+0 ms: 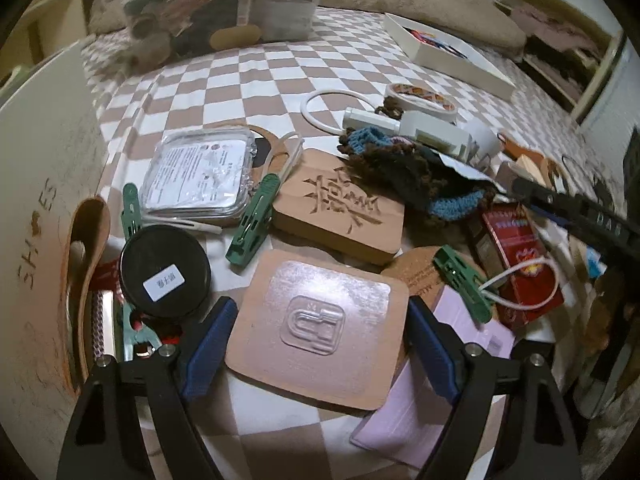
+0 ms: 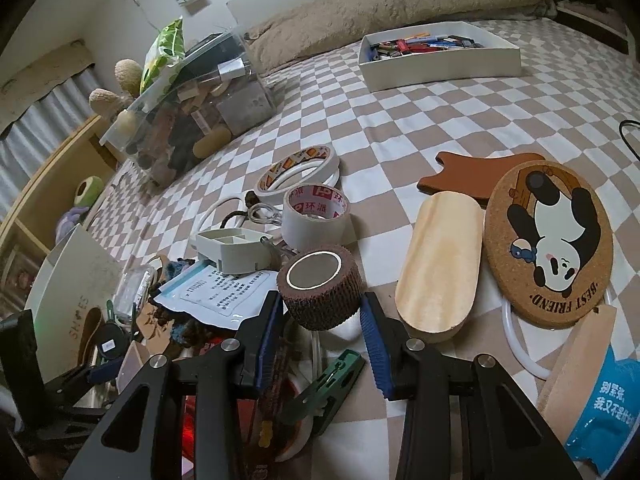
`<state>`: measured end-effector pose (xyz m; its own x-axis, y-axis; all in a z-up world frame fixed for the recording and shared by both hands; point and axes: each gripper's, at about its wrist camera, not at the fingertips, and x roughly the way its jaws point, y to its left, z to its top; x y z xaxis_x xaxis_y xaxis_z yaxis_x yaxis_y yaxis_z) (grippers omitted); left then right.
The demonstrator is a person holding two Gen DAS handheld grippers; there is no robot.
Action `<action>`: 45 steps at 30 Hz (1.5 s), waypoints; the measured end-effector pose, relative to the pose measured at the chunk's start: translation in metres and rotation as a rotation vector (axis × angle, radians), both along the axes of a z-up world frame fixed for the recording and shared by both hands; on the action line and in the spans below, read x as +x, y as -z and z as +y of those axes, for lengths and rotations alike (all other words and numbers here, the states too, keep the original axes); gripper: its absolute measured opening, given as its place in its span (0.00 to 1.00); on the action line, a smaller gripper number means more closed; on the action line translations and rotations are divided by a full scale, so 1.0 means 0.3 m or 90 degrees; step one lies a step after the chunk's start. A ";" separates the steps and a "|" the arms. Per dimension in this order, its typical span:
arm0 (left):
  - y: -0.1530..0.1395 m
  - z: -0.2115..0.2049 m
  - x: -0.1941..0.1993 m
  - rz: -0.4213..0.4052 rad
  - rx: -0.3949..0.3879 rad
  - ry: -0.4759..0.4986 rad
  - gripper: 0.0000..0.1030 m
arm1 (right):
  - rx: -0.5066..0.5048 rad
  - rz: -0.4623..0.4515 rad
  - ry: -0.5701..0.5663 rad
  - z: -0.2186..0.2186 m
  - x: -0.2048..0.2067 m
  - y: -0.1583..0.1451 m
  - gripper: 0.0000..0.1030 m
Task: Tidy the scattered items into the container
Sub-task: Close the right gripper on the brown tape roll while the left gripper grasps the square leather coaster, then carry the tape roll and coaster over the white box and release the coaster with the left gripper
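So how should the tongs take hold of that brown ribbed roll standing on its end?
Grip the brown ribbed roll across its curved ribbed sides, coming from the near side and above. It stands with its round face up, and the right tongs already straddle it at that width.

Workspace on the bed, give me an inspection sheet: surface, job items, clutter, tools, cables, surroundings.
Surface: checkered bedsheet, brown and white.
Job's things: clear container already heaped; brown ribbed roll; square cork coaster; carved wooden block; panda cork coaster; tape rolls.
Clutter: green clips, black round tin, crochet piece, white tray of small items.
Tools: left tool straddles the square cork coaster, pads not visibly pressing; right tool closed on the brown ribbed roll.
Cables: white cable loop.
Surroundings: beige pillow, wooden shelf.
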<state>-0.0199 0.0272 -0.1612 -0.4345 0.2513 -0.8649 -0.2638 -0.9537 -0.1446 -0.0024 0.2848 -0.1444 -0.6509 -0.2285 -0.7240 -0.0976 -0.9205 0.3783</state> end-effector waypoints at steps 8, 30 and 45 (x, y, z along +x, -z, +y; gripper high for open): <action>-0.031 0.002 0.014 0.013 0.023 -0.012 0.82 | -0.027 0.011 -0.021 -0.007 0.035 -0.030 0.39; -0.100 -0.010 0.129 0.047 0.076 -0.019 0.82 | 0.022 0.065 -0.058 -0.115 0.232 -0.118 0.39; -0.224 -0.056 0.233 0.123 0.102 -0.036 0.82 | -0.043 0.117 -0.073 -0.146 0.374 -0.216 0.39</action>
<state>0.0502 0.0104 -0.0940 -0.6054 0.3496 -0.7150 -0.2485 -0.9365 -0.2475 0.1098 0.2412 -0.0796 -0.7368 -0.3529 -0.5767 0.0825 -0.8935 0.4413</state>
